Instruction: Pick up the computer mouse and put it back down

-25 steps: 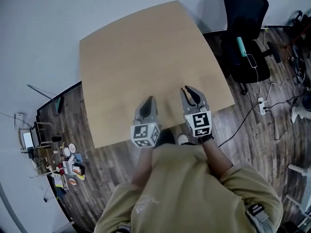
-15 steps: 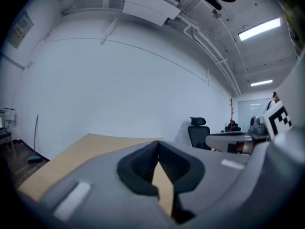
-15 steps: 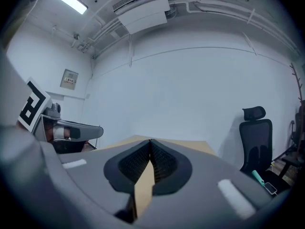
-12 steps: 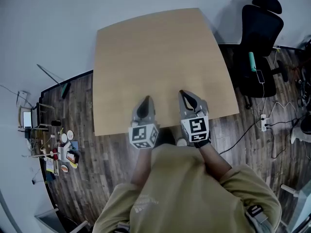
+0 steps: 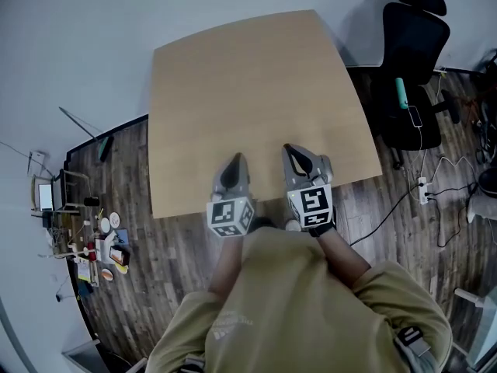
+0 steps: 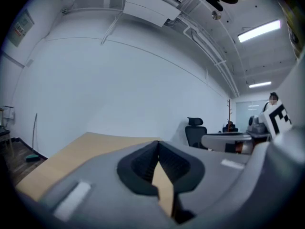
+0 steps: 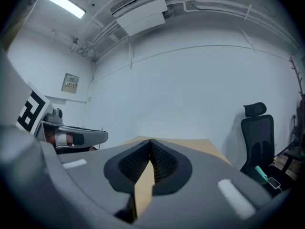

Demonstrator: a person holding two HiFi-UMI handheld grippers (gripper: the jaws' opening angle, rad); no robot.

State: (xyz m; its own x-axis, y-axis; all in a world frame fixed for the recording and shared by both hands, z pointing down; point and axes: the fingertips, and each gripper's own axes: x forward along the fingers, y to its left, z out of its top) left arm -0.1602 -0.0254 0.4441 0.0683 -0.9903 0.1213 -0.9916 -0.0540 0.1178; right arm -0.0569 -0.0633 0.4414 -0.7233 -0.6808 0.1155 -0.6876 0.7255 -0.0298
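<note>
No computer mouse shows in any view. The light wooden table has a bare top. My left gripper hangs over the table's near edge, its jaws shut with nothing between them, tips meeting. My right gripper is beside it, a little further right, also shut and empty. Both point almost level toward the far side of the table. Each gripper view catches the other gripper at its side: the right gripper and the left gripper.
A black office chair with a teal object on its seat stands right of the table. Cables and a power strip lie on the wood floor at right. Small clutter sits on the floor at left.
The right gripper's jaws, slightly apart a second ago, have closed with nothing in them. Both grippers drew back a little toward the table's near edge.
</note>
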